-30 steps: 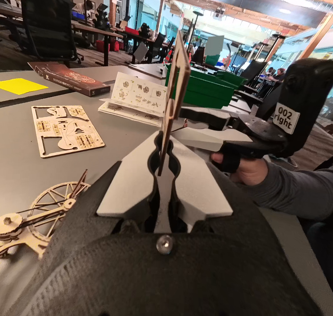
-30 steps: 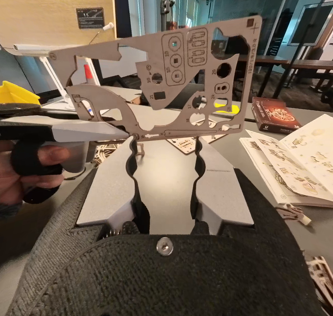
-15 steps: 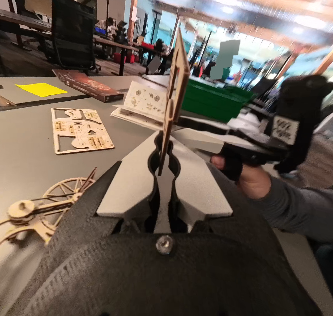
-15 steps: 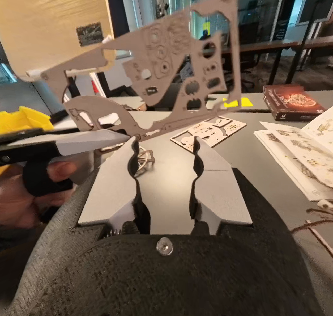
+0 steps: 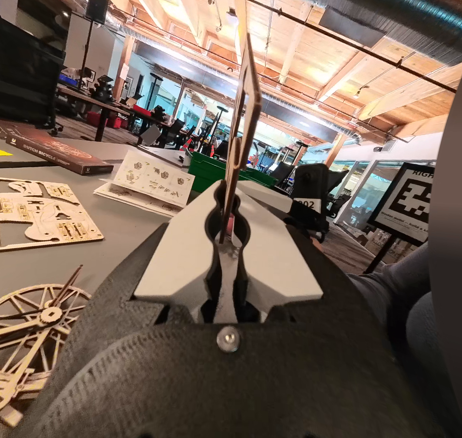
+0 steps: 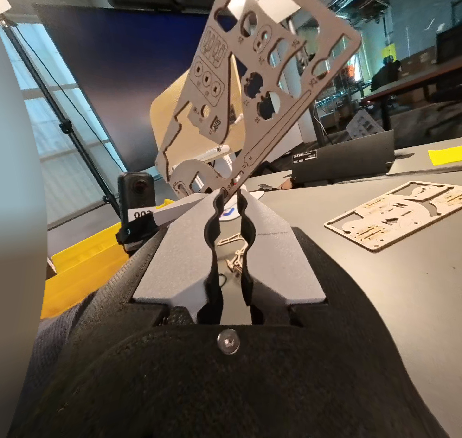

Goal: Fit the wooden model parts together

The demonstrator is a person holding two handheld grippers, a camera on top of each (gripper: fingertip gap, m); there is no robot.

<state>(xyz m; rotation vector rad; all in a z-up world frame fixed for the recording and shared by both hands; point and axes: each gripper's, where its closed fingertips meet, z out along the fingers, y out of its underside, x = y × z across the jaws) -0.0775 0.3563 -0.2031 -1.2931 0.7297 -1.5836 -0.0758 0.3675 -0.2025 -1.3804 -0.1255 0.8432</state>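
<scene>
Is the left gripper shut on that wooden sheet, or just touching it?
Shut on it: the left gripper has its fingers closed against the wooden sheet, which stands upright, edge-on, off the table.

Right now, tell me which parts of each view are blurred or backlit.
Left wrist view: wheel assembly at the lower left is smeared, ceiling lights glare. Right wrist view: the wooden sheet looks grey against bright windows; a soft blurred band covers the left edge.

My left gripper [image 5: 228, 188] and right gripper [image 6: 228, 193] share one build: pale grey wedge fingers [image 5: 185, 246] with wavy black inner pads, a ribbed black housing [image 6: 225, 388], one silver screw [image 5: 228, 338]. A grey knit sleeve [image 5: 390, 298] covers my forearm.
</scene>
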